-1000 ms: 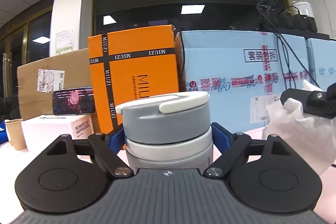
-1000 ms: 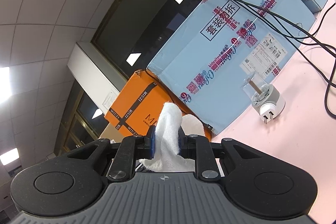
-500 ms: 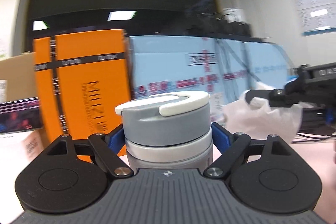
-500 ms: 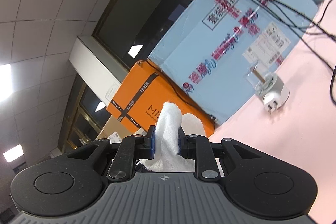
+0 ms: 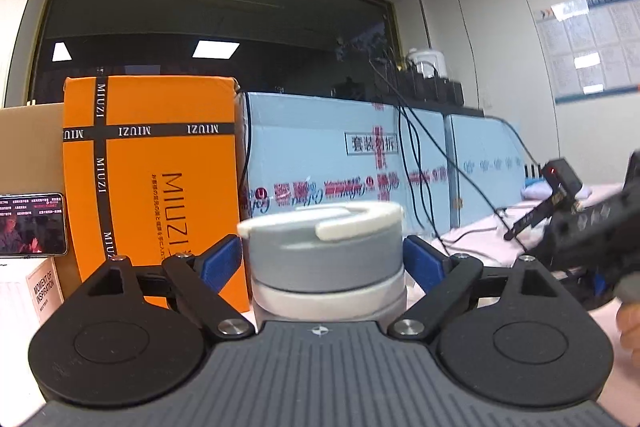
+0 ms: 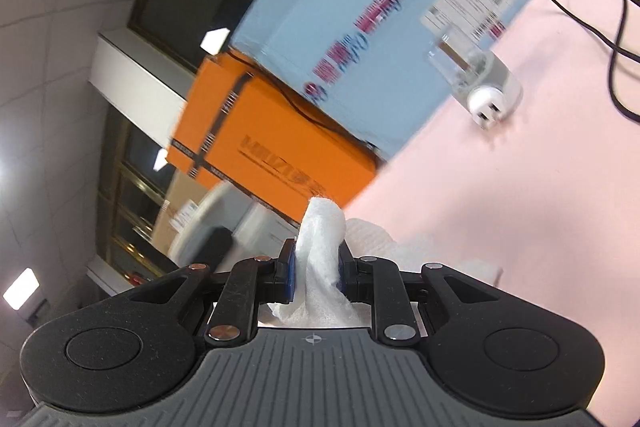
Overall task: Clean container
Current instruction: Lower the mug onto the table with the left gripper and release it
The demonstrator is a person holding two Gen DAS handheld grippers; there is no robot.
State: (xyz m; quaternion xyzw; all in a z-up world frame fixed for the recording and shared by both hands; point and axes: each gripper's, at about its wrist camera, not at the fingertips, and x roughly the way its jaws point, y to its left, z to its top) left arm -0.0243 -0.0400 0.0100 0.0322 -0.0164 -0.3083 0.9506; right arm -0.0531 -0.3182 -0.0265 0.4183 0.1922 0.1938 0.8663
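A grey container [image 5: 324, 259] with a white lid sits between the blue pads [image 5: 222, 261] of my left gripper [image 5: 324, 267]. It is blurred while the background is sharp. The jaws are slightly parted, with a thin gap at the left pad. My right gripper [image 6: 316, 267] is shut on a crumpled white cloth [image 6: 322, 223] that sticks up between its pads. In the right wrist view the container [image 6: 208, 215] shows as a blurred pale shape at the left. The right gripper's black body [image 5: 588, 235] and a hand [image 5: 628, 327] show at the right edge of the left wrist view.
An orange box [image 5: 148, 187] and a light blue carton [image 5: 340, 155] stand behind, with black cables [image 5: 412, 155] hanging over the carton. A phone [image 5: 32, 223] rests on a white box [image 5: 44, 287] at the left. A white plug adapter [image 6: 484, 87] lies on the pink table [image 6: 500, 207].
The left jaws have widened a little and the container has dropped lower between the pads. The right gripper, still holding the cloth, has tilted down toward the table and moved off to the right.
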